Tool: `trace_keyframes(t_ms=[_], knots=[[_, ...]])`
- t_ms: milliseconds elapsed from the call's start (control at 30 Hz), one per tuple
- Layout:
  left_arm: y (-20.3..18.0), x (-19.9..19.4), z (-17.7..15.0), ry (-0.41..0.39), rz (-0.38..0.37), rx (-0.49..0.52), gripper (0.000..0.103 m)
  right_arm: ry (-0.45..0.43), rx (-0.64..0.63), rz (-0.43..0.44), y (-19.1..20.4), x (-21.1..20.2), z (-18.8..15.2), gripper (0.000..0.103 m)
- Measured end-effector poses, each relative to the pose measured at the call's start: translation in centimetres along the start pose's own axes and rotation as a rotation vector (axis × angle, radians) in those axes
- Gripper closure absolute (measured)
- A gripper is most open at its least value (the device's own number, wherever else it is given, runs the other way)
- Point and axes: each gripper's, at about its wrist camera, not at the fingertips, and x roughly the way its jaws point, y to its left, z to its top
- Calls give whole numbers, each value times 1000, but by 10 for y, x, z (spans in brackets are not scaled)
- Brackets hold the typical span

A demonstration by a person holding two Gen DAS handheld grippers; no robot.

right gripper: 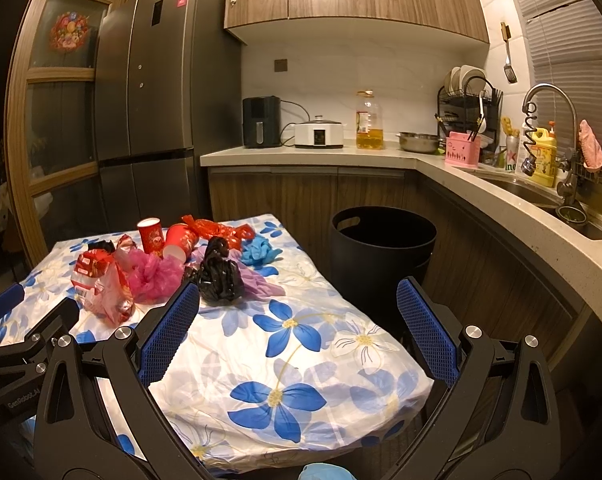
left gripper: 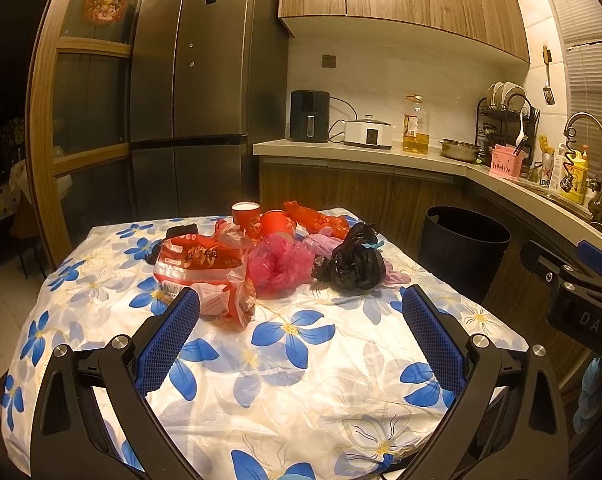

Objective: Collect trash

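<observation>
A pile of trash lies on the far half of the flowered table (left gripper: 301,360): a red snack bag (left gripper: 205,268), a pink plastic bag (left gripper: 279,264), a black knotted bag (left gripper: 353,264), two red paper cups (left gripper: 245,216), a red wrapper (left gripper: 317,218) and a blue glove (right gripper: 261,252). A black bin (left gripper: 465,244) stands on the floor right of the table. My left gripper (left gripper: 301,308) is open and empty above the near table. My right gripper (right gripper: 299,300) is open and empty, right of the left one.
A dark fridge (left gripper: 197,80) stands behind the table. The counter (left gripper: 361,152) carries an air fryer, a cooker, an oil bottle and a dish rack. A sink with a tap (right gripper: 549,112) is on the right.
</observation>
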Motion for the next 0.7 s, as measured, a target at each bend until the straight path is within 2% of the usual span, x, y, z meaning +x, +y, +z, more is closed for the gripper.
trace_keyframes(t_ms=[700], knots=[[5,1,3,-2,-3,-17,5,1,0,-2,0,0,0,5]])
